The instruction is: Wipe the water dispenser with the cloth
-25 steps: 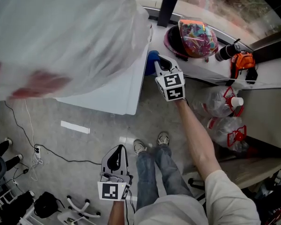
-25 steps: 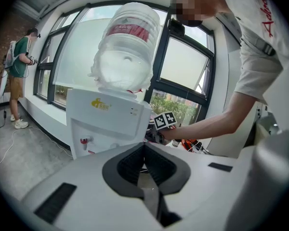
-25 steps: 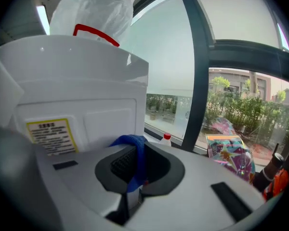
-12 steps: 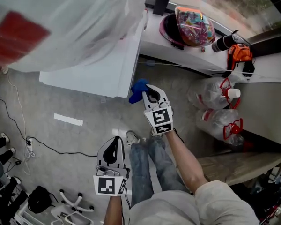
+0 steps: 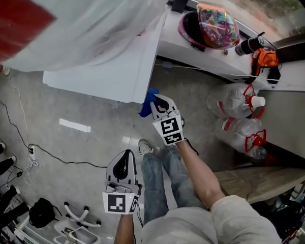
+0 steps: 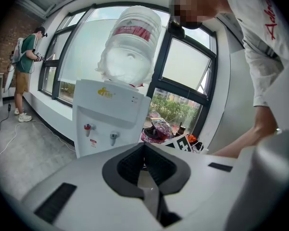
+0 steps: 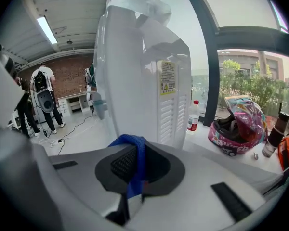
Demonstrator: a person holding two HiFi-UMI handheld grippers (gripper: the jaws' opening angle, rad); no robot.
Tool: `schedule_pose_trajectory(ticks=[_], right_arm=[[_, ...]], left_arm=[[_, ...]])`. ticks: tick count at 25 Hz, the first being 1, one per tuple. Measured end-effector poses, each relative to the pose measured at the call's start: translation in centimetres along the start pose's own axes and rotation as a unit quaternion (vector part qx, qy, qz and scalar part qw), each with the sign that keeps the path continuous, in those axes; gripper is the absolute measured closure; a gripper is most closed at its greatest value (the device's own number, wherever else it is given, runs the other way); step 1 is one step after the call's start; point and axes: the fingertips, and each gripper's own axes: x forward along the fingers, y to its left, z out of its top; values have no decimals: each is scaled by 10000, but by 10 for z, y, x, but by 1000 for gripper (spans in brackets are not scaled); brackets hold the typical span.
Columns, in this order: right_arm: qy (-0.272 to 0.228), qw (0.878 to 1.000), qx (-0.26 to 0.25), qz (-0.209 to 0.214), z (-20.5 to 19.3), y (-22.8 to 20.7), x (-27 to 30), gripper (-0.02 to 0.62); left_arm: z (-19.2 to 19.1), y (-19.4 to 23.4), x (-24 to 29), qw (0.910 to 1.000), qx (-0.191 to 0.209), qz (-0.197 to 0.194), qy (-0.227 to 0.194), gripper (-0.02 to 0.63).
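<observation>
Head view: the right gripper [image 5: 159, 104], pinching the blue cloth [image 5: 147, 102], has dropped from beside the water dispenser [image 5: 109, 80] to just below its corner. The left gripper [image 5: 123, 161] stays pressed together, empty.

The right gripper [image 5: 154, 103], at the end of an outstretched bare forearm [image 5: 195, 169], is just beside the near corner of the water dispenser [image 5: 104, 80] with its jaws clamped on the blue cloth [image 5: 146, 107], while the left gripper [image 5: 124, 161] hangs well back from it, jaws together and empty.

Grey floor [image 5: 91, 151], white window ledge [image 5: 218, 65], dark-framed windows [image 6: 183, 76], brick wall [image 7: 67, 76].
</observation>
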Motion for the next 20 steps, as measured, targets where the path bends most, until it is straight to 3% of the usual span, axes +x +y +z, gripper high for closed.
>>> schedule_pose_trajectory(ticks=[8,14,20], right_arm=[[137,9997,-196,-87,8,-47,38,572],[253,9982,-513,-174,38,-103,76,572],[336,9977,-509,-290,63,-150,107,572]], left_arm=[[8,1,23,9999,50,-89,76,595],[17,-5,42,9998,73,-174,74,595],[21,-6,52,9998,36,-159,78,595]])
